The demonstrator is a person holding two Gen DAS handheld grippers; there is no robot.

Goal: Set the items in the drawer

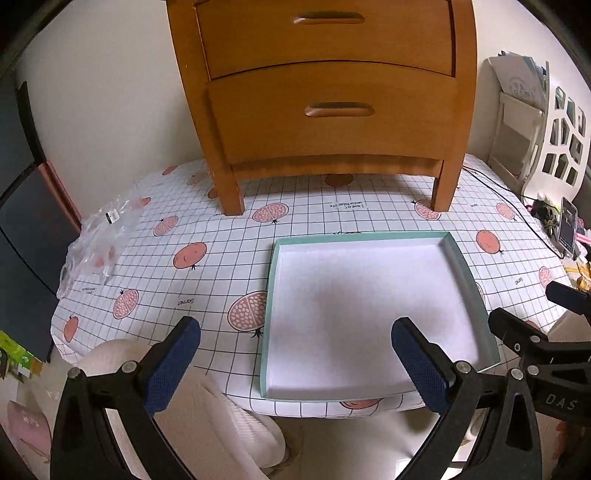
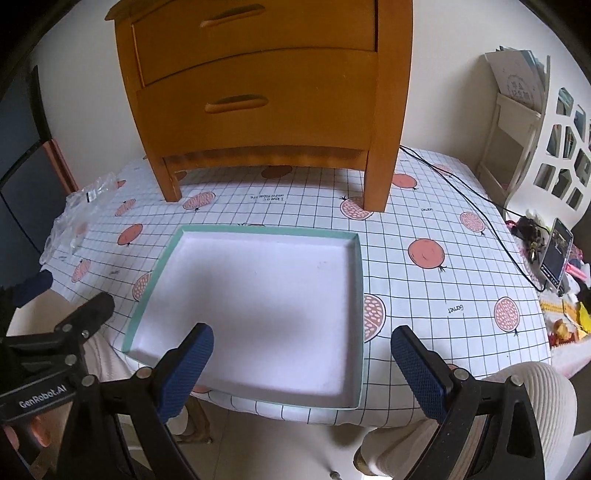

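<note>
Two drawers point(image 1: 325, 33), one tray point(image 1: 458, 258), two grippers point(image 1: 295, 365).

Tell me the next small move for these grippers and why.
Probably bring the left gripper forward to the lower drawer's handle. Both drawers look shut, the tray is empty, and both the left and the right gripper hang open with nothing held, so a drawer likely needs opening first.

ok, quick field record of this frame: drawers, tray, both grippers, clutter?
drawers: wooden nightstand on table, upper and lower drawer both shut
tray: shallow teal-rimmed tray, white inside, empty, at near table edge
left hand-held gripper: open, holds nothing
right hand-held gripper: open, holds nothing
clutter: clear plastic bag far left, black cable right
</note>
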